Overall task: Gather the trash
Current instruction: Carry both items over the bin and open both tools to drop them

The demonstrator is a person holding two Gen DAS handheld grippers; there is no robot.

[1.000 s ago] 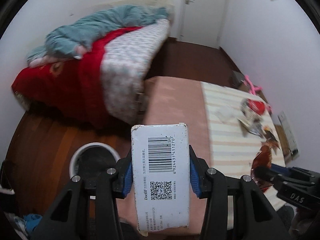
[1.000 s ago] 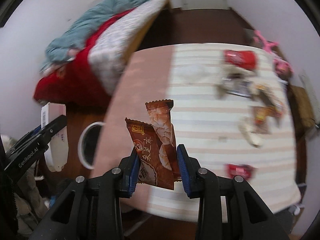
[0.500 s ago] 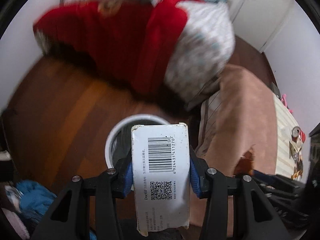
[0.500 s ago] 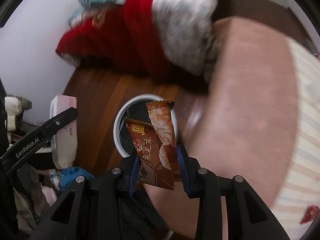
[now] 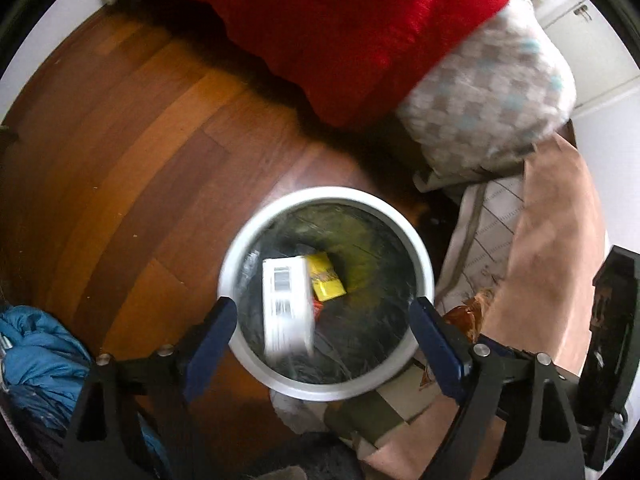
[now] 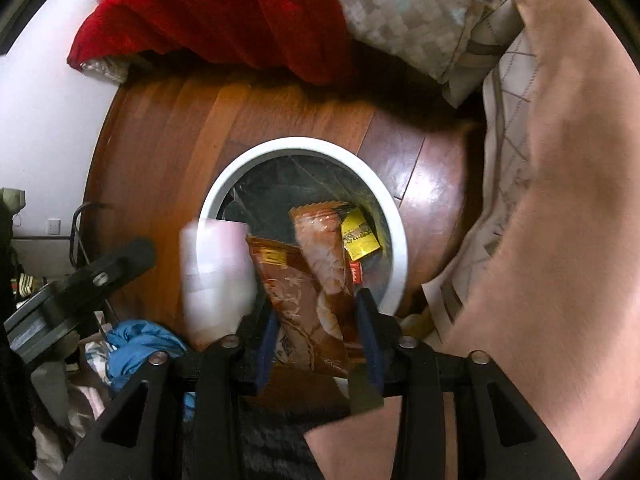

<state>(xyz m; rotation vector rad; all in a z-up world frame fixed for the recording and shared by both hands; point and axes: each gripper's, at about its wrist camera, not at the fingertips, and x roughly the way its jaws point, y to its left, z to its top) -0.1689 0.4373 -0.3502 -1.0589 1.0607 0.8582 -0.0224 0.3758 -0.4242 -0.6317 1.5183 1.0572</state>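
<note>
A white-rimmed trash bin (image 5: 230, 264) with a black liner stands on the wooden floor. My left gripper (image 5: 324, 328) is open above it, and the white barcode box (image 5: 286, 304) is blurred, falling inside the bin beside a yellow packet (image 5: 326, 282). In the right wrist view the box (image 6: 216, 272) is a pale blur at the bin's (image 6: 384, 216) left rim. My right gripper (image 6: 320, 328) is shut on two brown snack wrappers (image 6: 312, 280) and holds them over the bin's near edge. The yellow packet (image 6: 360, 234) lies inside.
A bed with a red blanket (image 5: 360, 32) and a checked quilt (image 5: 488, 96) lies beyond the bin. The pink-covered table (image 6: 572, 220) is at the right. Blue clothing (image 5: 36, 360) lies on the floor at the left.
My left gripper has opened and let go of the white box, which drops into the bin. Both grippers have tilted down over the bin. The right still holds the wrappers.
</note>
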